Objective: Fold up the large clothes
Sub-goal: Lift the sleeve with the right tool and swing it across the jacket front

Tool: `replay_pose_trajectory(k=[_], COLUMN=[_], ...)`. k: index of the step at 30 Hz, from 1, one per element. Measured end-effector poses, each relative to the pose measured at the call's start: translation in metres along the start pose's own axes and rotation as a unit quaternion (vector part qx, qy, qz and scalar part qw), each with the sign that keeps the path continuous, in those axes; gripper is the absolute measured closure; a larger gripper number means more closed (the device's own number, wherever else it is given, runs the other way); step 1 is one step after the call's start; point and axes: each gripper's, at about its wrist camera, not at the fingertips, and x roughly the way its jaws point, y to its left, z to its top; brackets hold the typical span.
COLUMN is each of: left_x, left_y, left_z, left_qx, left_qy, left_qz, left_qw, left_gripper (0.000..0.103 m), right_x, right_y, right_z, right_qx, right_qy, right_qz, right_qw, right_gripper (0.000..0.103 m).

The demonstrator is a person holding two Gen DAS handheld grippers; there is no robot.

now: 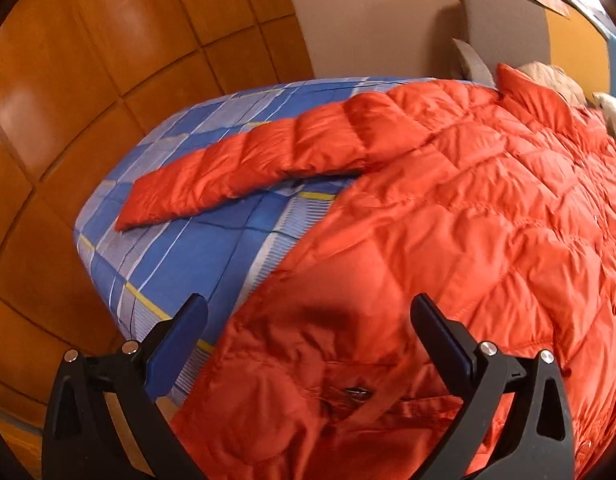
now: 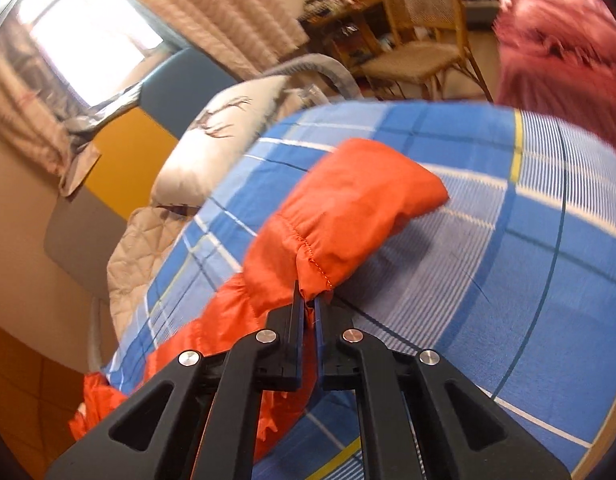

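Right gripper (image 2: 310,300): jaws nearly together, pinching the cuff edge of the orange jacket's sleeve (image 2: 348,196). Fabric bunches between the pads, stitched hem just above the tips. The sleeve runs away from the tips, lifted a bit off the bed, casting a shadow on the sheet.

Left gripper (image 1: 308,316): jaws spread wide, nothing between the pads. It hangs over the lower hem of the orange puffer jacket (image 1: 468,208); whether the tips touch the fabric I can't tell. A small metal snap or zip pull (image 1: 358,391) shows on the hem between the fingers.

Jacket lies spread flat on the blue plaid bedsheet (image 1: 211,248), body to the right in the left wrist view, the other sleeve (image 1: 243,168) stretched out leftward across the sheet, collar at the far end.

Further back: beige quilted blanket (image 2: 147,240) and a pillow with a deer print (image 2: 223,136) at the head of the bed, orange-brown tiled floor (image 1: 67,120), a wooden chair (image 2: 420,40) and curtained window (image 2: 87,40) beyond. Blurred pink fuzzy thing (image 2: 560,40) at the top right of the right wrist view.
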Motion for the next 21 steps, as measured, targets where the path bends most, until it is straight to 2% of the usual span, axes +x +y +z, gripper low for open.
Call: replay_pose_trajectory(k=[5, 9, 11, 15, 21], left_x=[0.008, 0.011, 0.011, 0.011, 0.010], left_y=[0.016, 0.019, 0.021, 0.024, 0.030], left_z=[-0.002, -0.006, -0.006, -0.009, -0.013], left_qx=[-0.023, -0.026, -0.028, -0.034, -0.043], left_qy=[0.016, 0.015, 0.014, 0.016, 0.021], left_qz=[0.009, 0.019, 0.019, 0.019, 0.007], left_qw=[0.9996, 0.9994, 0.9993, 0.9991, 0.9988], left_gripper=[0.002, 0.002, 0.002, 0.002, 0.002], right_x=[-0.022, -0.046, -0.054, -0.072, -0.073], right_y=[0.040, 0.093, 0.120, 0.180, 0.236], right_z=[-0.010, -0.032, -0.047, -0.097, -0.169], right_qx=[-0.076, -0.167, -0.211, -0.310, -0.396], right_qy=[-0.018, -0.032, -0.037, -0.037, -0.003], right_qz=[0.011, 0.043, 0.059, 0.105, 0.142], right_qw=[0.997, 0.984, 0.975, 0.944, 0.907], right_gripper=[0.099, 0.099, 0.099, 0.099, 0.099])
